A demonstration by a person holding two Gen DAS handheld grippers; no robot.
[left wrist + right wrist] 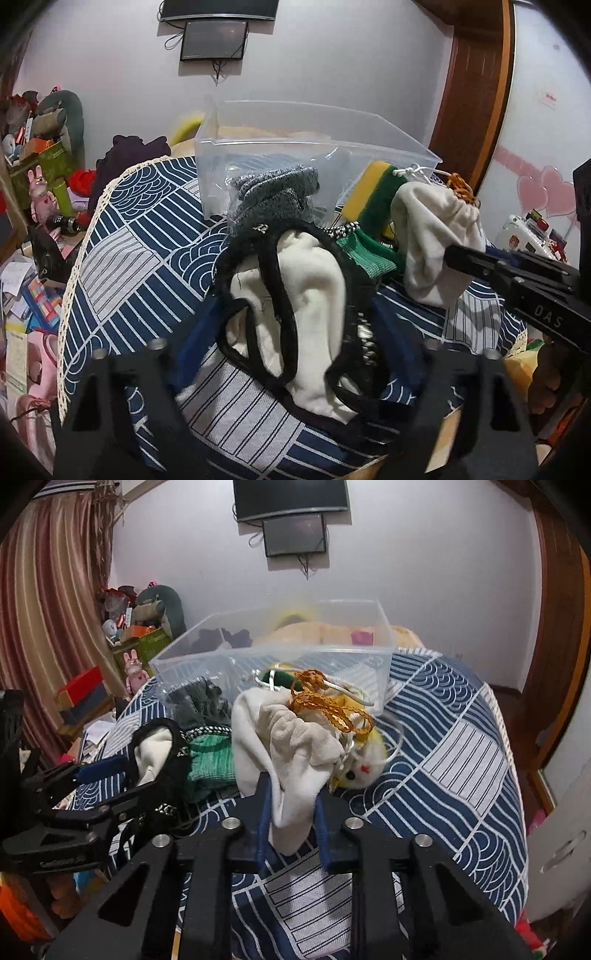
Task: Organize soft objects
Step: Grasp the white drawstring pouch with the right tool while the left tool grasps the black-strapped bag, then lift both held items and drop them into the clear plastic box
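Note:
My left gripper [295,332] is shut on a white cloth with black lace trim [306,295], held over the blue patterned bed cover [140,266]. My right gripper [291,805] is shut on a white drawstring pouch [295,746] with an orange cord [325,701]; it also shows in the left wrist view [436,229]. A clear plastic bin [295,155] stands behind, seen too in the right wrist view [277,653]. Grey socks [273,195], a green knit cloth [369,254] and a yellow-green sponge [373,195] lie between the bin and the grippers.
A small yellow-white plush [362,771] lies under the pouch. Cluttered toys and boxes [40,155] fill the floor at the left. A wooden door [476,92] is at the right, and dark screens [295,531] hang on the wall.

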